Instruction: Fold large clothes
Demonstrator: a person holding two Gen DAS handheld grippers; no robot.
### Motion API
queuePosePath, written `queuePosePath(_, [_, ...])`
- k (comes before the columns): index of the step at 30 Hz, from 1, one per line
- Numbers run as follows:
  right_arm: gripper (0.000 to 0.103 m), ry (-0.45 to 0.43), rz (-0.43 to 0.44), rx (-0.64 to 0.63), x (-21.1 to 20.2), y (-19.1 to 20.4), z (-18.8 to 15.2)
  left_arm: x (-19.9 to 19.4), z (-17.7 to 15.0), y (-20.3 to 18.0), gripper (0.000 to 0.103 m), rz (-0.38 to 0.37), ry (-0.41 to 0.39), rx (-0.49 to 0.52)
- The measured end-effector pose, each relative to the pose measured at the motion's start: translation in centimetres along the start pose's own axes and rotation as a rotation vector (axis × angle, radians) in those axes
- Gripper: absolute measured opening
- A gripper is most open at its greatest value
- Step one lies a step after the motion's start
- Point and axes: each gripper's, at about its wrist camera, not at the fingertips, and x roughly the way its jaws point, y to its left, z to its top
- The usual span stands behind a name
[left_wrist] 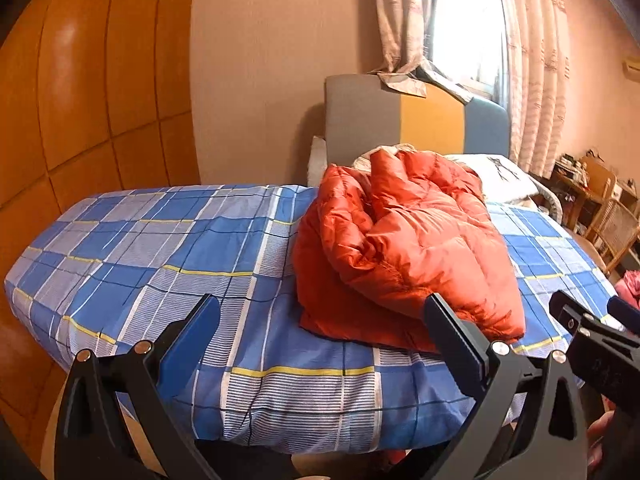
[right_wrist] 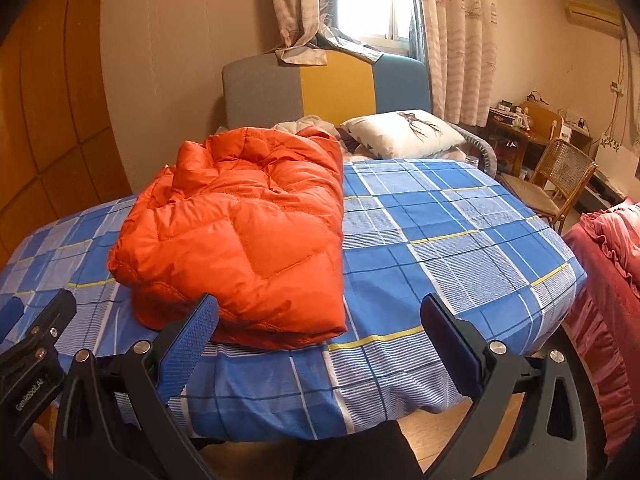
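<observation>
An orange puffer jacket lies folded in a bundle on the blue plaid bed sheet. It also shows in the right wrist view, left of centre on the sheet. My left gripper is open and empty, held above the bed's near edge, just short of the jacket. My right gripper is open and empty, also near the bed's front edge, with the jacket's hem by its left finger. The right gripper also shows at the right edge of the left wrist view.
A grey, yellow and blue headboard and a white pillow are at the far end. A wooden wardrobe stands left. A wicker chair, desk and pink bedding are right.
</observation>
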Motion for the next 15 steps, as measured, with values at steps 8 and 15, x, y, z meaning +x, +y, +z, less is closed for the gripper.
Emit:
queuePosePath(8, [0.100, 0.015, -0.024, 0.011, -0.2, -0.9, -0.7, -0.2, -0.6, -1.5, 0.101, -0.056, 0.001, 0.060])
queuePosePath(15, [0.100, 0.018, -0.056, 0.042, -0.4, -2.5, -1.0, -0.8, -0.8, -3.6, 0.101, -0.109, -0.010, 0.125])
